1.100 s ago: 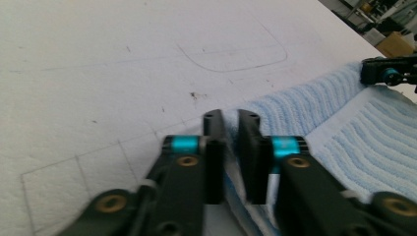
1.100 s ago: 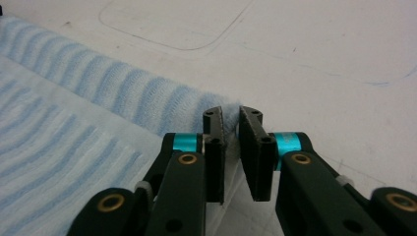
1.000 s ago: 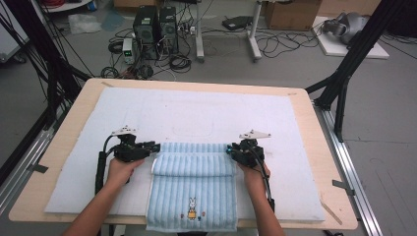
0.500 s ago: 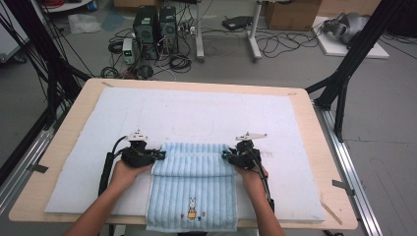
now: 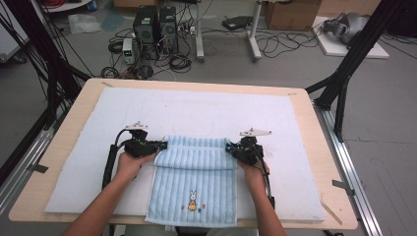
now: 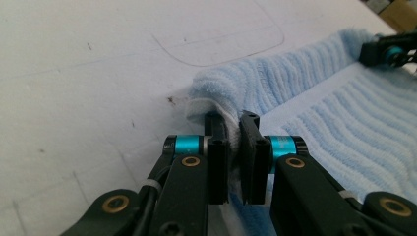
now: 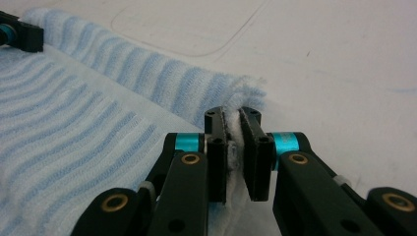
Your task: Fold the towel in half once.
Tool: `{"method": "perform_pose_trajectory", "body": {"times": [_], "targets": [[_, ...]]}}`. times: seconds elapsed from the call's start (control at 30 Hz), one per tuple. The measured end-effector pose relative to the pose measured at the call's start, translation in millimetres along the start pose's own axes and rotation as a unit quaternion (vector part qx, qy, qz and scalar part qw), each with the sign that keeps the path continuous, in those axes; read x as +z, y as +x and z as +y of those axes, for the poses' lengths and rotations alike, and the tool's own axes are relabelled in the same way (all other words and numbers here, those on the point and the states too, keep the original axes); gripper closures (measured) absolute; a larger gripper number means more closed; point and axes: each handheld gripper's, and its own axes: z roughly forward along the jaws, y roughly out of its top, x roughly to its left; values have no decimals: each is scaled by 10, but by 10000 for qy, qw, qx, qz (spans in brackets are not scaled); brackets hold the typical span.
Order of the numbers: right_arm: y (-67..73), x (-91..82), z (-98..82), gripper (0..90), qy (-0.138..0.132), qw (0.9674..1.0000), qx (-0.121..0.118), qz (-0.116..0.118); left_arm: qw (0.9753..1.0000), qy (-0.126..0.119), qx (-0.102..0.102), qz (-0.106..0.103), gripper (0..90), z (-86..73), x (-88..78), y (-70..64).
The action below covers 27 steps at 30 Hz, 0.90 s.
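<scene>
A light blue striped towel (image 5: 194, 174) with a small rabbit picture lies on the white mat, its far part folded back over itself. My left gripper (image 5: 158, 146) is shut on the towel's left edge at the fold; its jaws have just been closing, and the towel (image 6: 275, 88) is pinched between them. My right gripper (image 5: 229, 147) is shut on the right edge at the fold, its jaws also just closed on the towel (image 7: 147, 78). In the left gripper view the right gripper (image 6: 391, 49) shows at the far end of the fold.
A white mat (image 5: 196, 110) covers most of the wooden table (image 5: 319, 147). Black frame legs stand at both sides. Computers, cables and boxes sit on the floor beyond the far edge.
Both grippers moved in to the towel's side edges and shut on them. The left hand shifted right toward the towel.
</scene>
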Motion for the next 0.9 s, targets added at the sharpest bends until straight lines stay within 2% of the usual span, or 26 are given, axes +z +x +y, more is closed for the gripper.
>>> {"method": "perform_pose_trajectory", "body": {"times": [0.33, 0.4, 0.43, 0.6, 0.67, 0.77, 0.9], "targets": [[-97, 175, 293, 822, -140, 9996, -191, -184, 9996, -200, 156, 144, 831, 200, 111, 180], [-113, 212, 347, 821, -98, 9994, -224, -233, 9992, -364, 130, 140, 831, 213, 120, 212], [-128, 229, 376, 821, -108, 9993, -248, -250, 9993, -318, 142, 136, 831, 233, 131, 230], [-172, 295, 485, 821, -153, 9990, -246, -337, 9986, -438, 221, 171, 830, 328, 184, 296], [-197, 334, 486, 821, -218, 9986, -275, -385, 9987, -421, 257, 120, 830, 354, 217, 325], [-260, 398, 453, 821, -171, 9990, -128, -381, 9983, -436, 375, 115, 829, 392, 261, 352], [-291, 452, 431, 821, -187, 9989, -97, -426, 9987, -382, 299, 152, 827, 390, 301, 366]]}}
